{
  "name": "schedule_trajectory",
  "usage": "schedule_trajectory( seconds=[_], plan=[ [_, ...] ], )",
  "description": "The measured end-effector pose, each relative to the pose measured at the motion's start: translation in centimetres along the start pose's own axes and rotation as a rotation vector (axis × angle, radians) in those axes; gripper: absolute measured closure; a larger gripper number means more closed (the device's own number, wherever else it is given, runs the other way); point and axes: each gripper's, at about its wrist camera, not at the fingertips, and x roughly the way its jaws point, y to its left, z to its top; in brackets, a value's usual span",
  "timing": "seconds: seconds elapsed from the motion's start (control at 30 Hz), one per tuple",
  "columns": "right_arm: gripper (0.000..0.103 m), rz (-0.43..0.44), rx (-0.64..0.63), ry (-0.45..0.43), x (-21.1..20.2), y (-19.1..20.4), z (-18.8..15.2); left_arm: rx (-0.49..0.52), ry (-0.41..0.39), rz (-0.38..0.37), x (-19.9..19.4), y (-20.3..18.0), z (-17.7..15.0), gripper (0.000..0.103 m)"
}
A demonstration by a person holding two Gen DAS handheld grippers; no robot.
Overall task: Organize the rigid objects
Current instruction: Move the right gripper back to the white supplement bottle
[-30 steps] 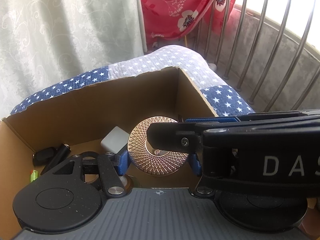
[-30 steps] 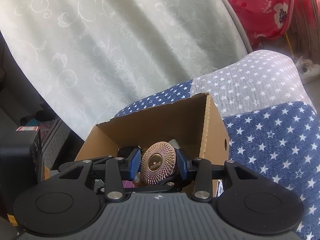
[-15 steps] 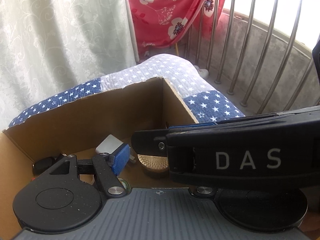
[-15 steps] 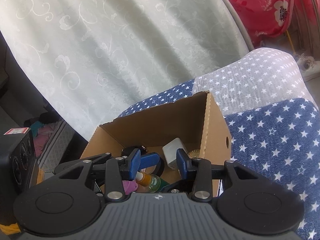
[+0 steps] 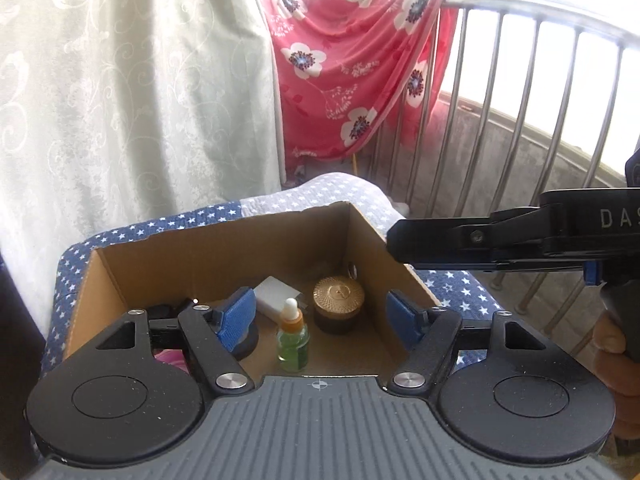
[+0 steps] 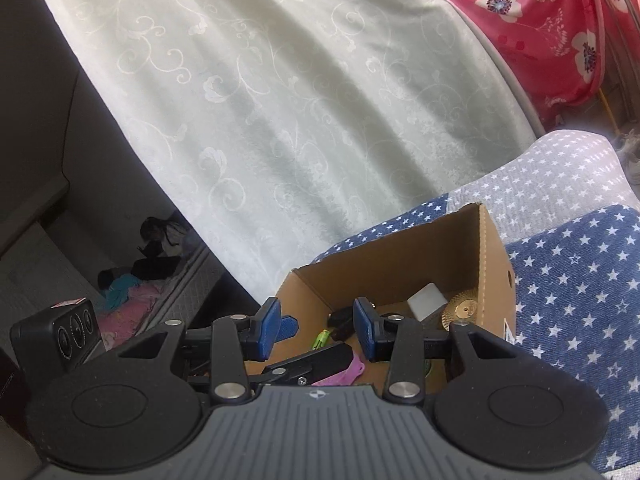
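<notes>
A gold-lidded round jar (image 5: 338, 307) stands upright on the floor of the cardboard box (image 5: 224, 252), beside a white block (image 5: 276, 299) and a green dropper bottle (image 5: 293, 342). My left gripper (image 5: 320, 322) hangs above the box's near side. Its jaws are opening and nothing is between the blue pads (image 5: 237, 320). My right gripper (image 6: 317, 330) is open and empty, over the box's (image 6: 392, 268) left corner. In that view the jar (image 6: 462, 312) and the white block (image 6: 426, 303) sit at the far right of the box. The right gripper's black finger (image 5: 480, 242) crosses the left wrist view.
The box rests on a blue and grey star-print quilt (image 6: 568, 300). A pale curtain (image 5: 132, 92) hangs behind, a red flowered cloth (image 5: 352, 72) is draped over a metal railing (image 5: 520, 92). A green marker (image 6: 322, 338), a pink item (image 6: 348, 372) and black objects lie in the box.
The jar was between the left pads a second ago; it now stands free in the box. Both grippers have drawn back and up, and the left jaws stand wider.
</notes>
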Motion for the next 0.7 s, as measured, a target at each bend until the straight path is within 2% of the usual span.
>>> schedule_trajectory(
  seconds=[0.13, 0.3, 0.4, 0.57, 0.7],
  plan=[
    [0.06, 0.067, -0.02, -0.009, -1.5, 3.0, -2.6, -0.049, -0.059, 0.024, -5.6, 3.1, -3.0, 0.023],
    [0.06, 0.081, -0.079, 0.033, -0.9, 6.4, -5.7, -0.112, -0.112, 0.131, -9.6, 6.4, -7.1, 0.019],
    [0.06, 0.057, -0.103, 0.095, 1.5, 8.0, -7.3, -0.142, -0.113, 0.174, -9.7, 8.2, -9.2, 0.018],
    [0.059, -0.028, -0.099, 0.226, 6.6, 9.3, -9.8, -0.163, -0.031, 0.213, -6.7, 10.0, -12.1, 0.018],
    [0.059, -0.093, -0.098, 0.303, 10.5, 9.7, -11.3, -0.163, 0.006, 0.238, -4.8, 10.9, -13.9, 0.018]
  ],
)
